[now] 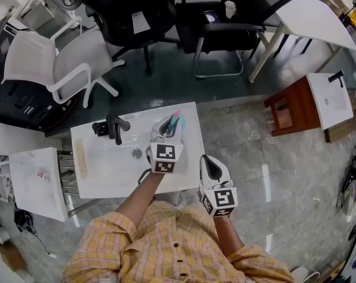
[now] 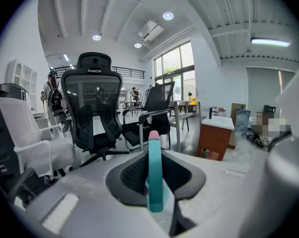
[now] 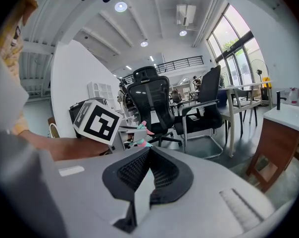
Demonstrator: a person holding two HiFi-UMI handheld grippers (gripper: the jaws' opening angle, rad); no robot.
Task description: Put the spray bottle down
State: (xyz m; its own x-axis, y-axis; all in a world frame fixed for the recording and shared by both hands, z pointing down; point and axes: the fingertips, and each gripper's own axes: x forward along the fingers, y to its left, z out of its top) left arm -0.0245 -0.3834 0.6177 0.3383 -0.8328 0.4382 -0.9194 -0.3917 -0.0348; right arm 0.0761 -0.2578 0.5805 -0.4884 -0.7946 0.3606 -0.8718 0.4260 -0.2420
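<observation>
A teal spray bottle (image 1: 177,121) with a pink tip sits between the jaws of my left gripper (image 1: 167,133), which is shut on it. The bottle is over the right part of the white sink counter (image 1: 184,178). In the left gripper view the spray bottle (image 2: 155,175) stands upright between the dark pads, pink tip on top. My right gripper (image 1: 211,168) hangs just off the counter's right edge, jaws shut with nothing in them. In the right gripper view the right gripper (image 3: 148,175) points toward the left gripper's marker cube (image 3: 97,121) and the spray bottle (image 3: 142,133).
A black faucet (image 1: 112,126), a drain (image 1: 137,153) and a pale wooden strip (image 1: 81,158) are on the counter. A white chair (image 1: 54,61) and black office chairs (image 1: 137,16) stand beyond it. A brown cabinet (image 1: 293,111) with a white top is at right.
</observation>
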